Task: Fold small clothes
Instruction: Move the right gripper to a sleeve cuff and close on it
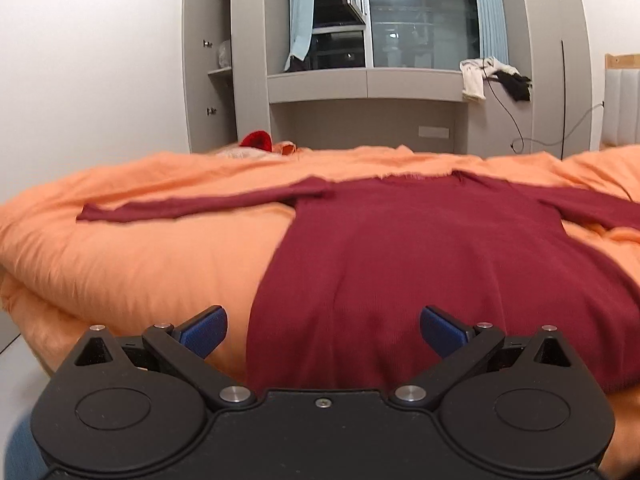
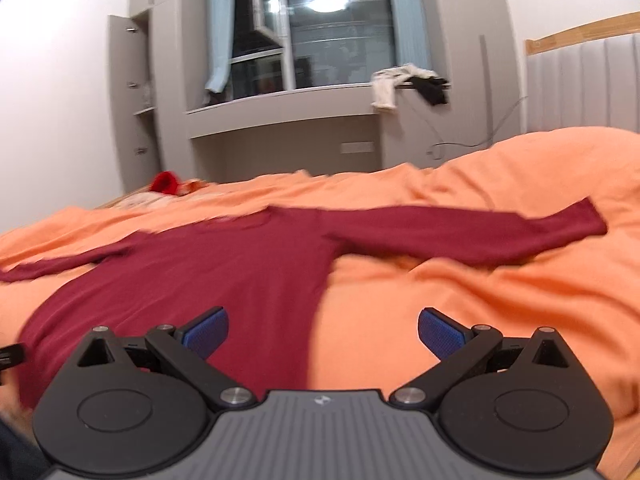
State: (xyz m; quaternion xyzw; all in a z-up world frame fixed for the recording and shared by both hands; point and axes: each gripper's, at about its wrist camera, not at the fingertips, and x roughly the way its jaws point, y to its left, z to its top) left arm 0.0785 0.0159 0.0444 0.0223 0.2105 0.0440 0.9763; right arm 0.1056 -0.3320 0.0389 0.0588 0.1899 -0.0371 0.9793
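A dark red long-sleeved sweater (image 1: 400,248) lies flat on the orange bedspread (image 1: 132,248), sleeves spread out to both sides. It also shows in the right wrist view (image 2: 208,272), its right sleeve (image 2: 480,232) stretched toward the headboard. My left gripper (image 1: 323,330) is open and empty, just above the sweater's lower left hem. My right gripper (image 2: 323,332) is open and empty, at the sweater's lower right hem edge, over the bedspread (image 2: 500,300).
A red item (image 1: 257,139) lies at the far end of the bed. Clothes (image 1: 492,76) hang off the window ledge with a cable below. An open cabinet (image 1: 208,60) stands at left. A padded headboard (image 2: 584,84) is at right.
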